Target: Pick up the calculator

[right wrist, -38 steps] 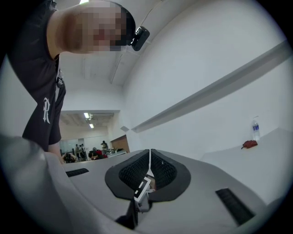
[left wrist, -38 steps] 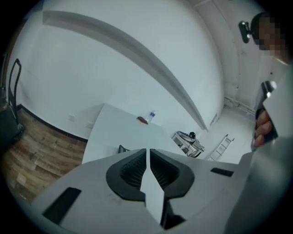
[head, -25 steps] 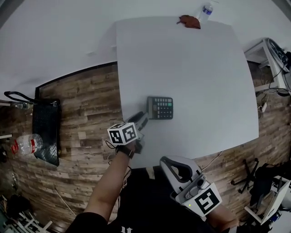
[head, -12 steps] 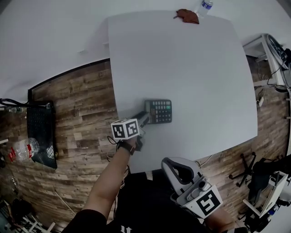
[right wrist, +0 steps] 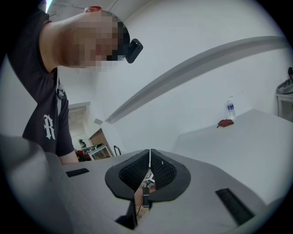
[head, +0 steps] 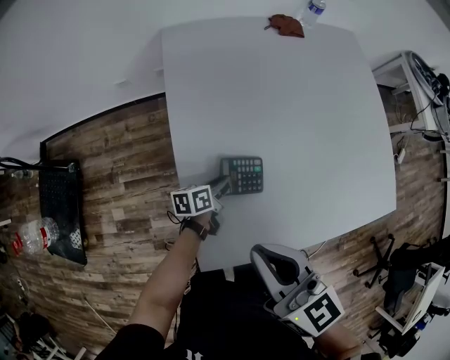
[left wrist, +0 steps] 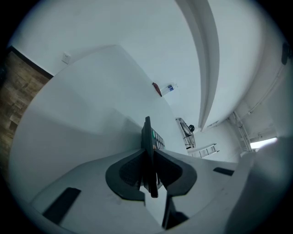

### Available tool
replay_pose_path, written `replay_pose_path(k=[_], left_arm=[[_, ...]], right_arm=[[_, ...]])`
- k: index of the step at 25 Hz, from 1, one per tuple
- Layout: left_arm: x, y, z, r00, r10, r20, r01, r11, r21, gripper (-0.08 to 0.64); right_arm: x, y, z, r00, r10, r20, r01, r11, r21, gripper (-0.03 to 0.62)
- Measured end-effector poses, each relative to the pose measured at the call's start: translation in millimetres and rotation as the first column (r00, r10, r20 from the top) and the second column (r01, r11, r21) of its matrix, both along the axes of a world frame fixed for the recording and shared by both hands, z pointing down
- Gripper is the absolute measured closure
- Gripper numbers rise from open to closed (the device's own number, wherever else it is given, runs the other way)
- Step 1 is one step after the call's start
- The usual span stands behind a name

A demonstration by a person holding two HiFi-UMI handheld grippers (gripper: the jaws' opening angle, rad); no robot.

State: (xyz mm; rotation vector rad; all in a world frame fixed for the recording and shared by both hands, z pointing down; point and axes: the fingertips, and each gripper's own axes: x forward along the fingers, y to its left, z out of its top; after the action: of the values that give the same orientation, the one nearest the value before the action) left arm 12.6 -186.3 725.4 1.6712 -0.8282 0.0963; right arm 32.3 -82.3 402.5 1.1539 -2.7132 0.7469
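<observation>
A dark calculator (head: pixel 244 174) with a green key lies on the white table (head: pixel 281 91) near its left front edge. My left gripper (head: pixel 223 185) reaches it from the front left, and its jaws are closing on the calculator's near left end. In the left gripper view the calculator (left wrist: pixel 147 135) stands edge-on between the two dark pads (left wrist: pixel 130 171), which press on both faces; the left gripper (left wrist: pixel 149 157) holds it there. My right gripper (head: pixel 261 254) hangs off the table's front edge, near my body. In its own view the right gripper (right wrist: pixel 149 157) has its pads together with nothing between them.
A brown object (head: pixel 287 26) and a water bottle (head: pixel 311 10) sit at the table's far edge. On the wooden floor to the left are a black basket (head: pixel 62 211) and a plastic bottle (head: pixel 31 235). Metal racks (head: pixel 422 84) stand at the right.
My left gripper has moved forward onto the calculator's left end, which now sits between its jaws. The right gripper has hardly shifted.
</observation>
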Motion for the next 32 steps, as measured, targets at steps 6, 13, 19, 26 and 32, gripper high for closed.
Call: replay_pose_path(k=[6, 13, 19, 26, 32], left_arm=[[-1.4, 2.4, -13.8, 1.0, -0.008, 0.01, 0.007, 0.999, 0.05, 0.509], [-15.0, 5.3, -67.1, 1.0, -0.024, 0.016, 0.021, 0.99, 0.143, 0.509], [-32.4, 13.7, -125.3, 0.998, -0.064, 0.023, 0.057, 0.971, 0.23, 0.509], [-47.8, 22.1, -184.9, 0.995, -0.102, 0.022, 0.089, 0.941, 0.326, 0.509], [-58.2, 33.0, -235.4, 0.992, -0.127, 0.026, 0.104, 0.902, 0.418, 0.509]], right_arm=[[11.2, 0.3, 7.7, 1.0, 0.013, -0.005, -0.013, 0.999, -0.037, 0.577], [18.8, -9.9, 3.8, 1.0, 0.028, 0.0, -0.028, 1.0, -0.012, 0.577], [20.2, -15.1, -14.0, 1.0, 0.0, -0.001, 0.001, 0.998, 0.07, 0.577], [13.9, -12.8, -33.3, 0.999, -0.048, -0.001, 0.048, 0.992, 0.117, 0.578], [14.4, -14.8, -47.3, 0.998, -0.064, -0.013, 0.065, 0.985, 0.161, 0.578]])
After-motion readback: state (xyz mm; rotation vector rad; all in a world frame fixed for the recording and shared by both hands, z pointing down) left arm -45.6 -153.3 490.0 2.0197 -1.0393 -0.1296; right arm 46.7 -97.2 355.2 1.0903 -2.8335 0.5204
